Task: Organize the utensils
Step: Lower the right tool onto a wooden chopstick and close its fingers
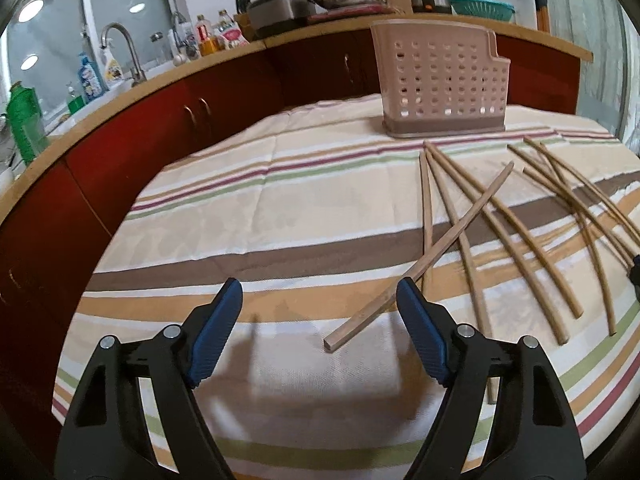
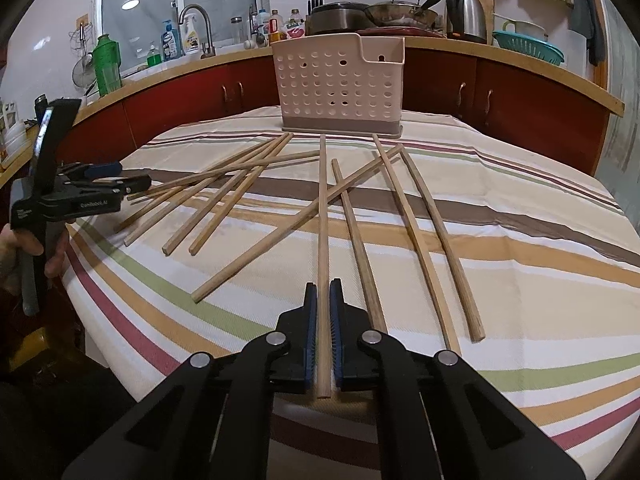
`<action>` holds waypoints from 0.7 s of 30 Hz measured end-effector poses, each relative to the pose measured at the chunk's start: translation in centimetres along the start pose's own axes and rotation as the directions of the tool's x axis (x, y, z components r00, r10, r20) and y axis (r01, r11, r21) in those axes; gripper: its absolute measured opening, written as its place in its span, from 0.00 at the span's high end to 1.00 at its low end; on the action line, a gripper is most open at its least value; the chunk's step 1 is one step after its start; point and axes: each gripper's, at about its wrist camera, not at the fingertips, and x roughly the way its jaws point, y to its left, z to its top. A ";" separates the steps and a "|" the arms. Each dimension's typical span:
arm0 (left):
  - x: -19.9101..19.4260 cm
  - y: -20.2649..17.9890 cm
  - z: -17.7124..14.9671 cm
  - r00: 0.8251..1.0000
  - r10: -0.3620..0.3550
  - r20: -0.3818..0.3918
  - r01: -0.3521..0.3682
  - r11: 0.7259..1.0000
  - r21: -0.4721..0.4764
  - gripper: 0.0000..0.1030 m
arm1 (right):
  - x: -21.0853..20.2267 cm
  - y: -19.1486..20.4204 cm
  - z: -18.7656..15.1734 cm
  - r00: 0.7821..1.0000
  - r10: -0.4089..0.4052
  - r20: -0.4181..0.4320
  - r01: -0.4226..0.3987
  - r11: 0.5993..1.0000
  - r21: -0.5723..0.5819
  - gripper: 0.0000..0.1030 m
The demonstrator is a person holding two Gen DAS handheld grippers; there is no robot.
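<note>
1. Right gripper (image 2: pixel 323 292), black with blue ribbed pads, clamped tight on a long pale wooden chopstick (image 2: pixel 322 216); near end of that stick poking out just behind the pads, far end pointing straight toward the holder.
2. Left gripper (image 1: pixel 320 292), same black frame and blue pads, jaws standing wide apart, gripping nothing; near end of a square-cut light wooden chopstick (image 1: pixel 416 264) lying on the cloth between the tips, crossing close behind the right-hand pad, contact impossible to tell.
3. Seen from the right wrist, left gripper (image 2: pixel 116 178) low over the left edge of the table, held by a hand (image 2: pixel 24 248) at the picture's left border.
4. Underneath everything, a striped tablecloth (image 2: pixel 520 208) in cream with brown, tan, green and maroon bands.
5. Scattered on it, more wooden chopsticks (image 2: pixel 224 192): a fan of several at the left, overlapping one another; one long stick (image 2: pixel 296 220) lying slantwise across the clamped one; three more (image 2: pixel 420 220) at the right, roughly parallel, ends toward the holder.
6. Further back, near the table's far edge, an upright pinkish-white perforated plastic utensil holder (image 2: pixel 340 84) on a grey-brown base, apart from the nearest stick ends, nothing visible sticking out of its top.
7. Beyond the table, red cabinet doors (image 2: pixel 520 96) under a wooden countertop (image 2: pixel 500 56).
8. On the counter: a curved steel tap (image 2: pixel 200 24), a green bottle (image 2: pixel 107 64), a lidded wok (image 2: pixel 400 12), a steel kettle (image 2: pixel 466 16), a teal colander (image 2: pixel 528 50).
</note>
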 end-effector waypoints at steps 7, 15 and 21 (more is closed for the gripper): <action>1.2 -0.4 -0.3 0.994 -0.099 -0.045 0.100 0.995 0.021 0.52 | 0.3 0.1 0.2 1.000 -0.003 -0.001 0.003 1.000 -0.003 0.93; 0.3 -1.4 -0.8 0.960 -0.275 -0.062 0.276 0.961 0.009 0.80 | 0.5 0.1 0.2 1.000 -0.001 0.003 0.001 1.000 0.002 0.93; 0.3 -1.0 -1.1 0.968 -0.245 -0.054 0.245 0.970 -0.002 0.65 | 0.4 0.0 0.1 1.000 0.004 0.007 -0.004 1.000 0.011 0.93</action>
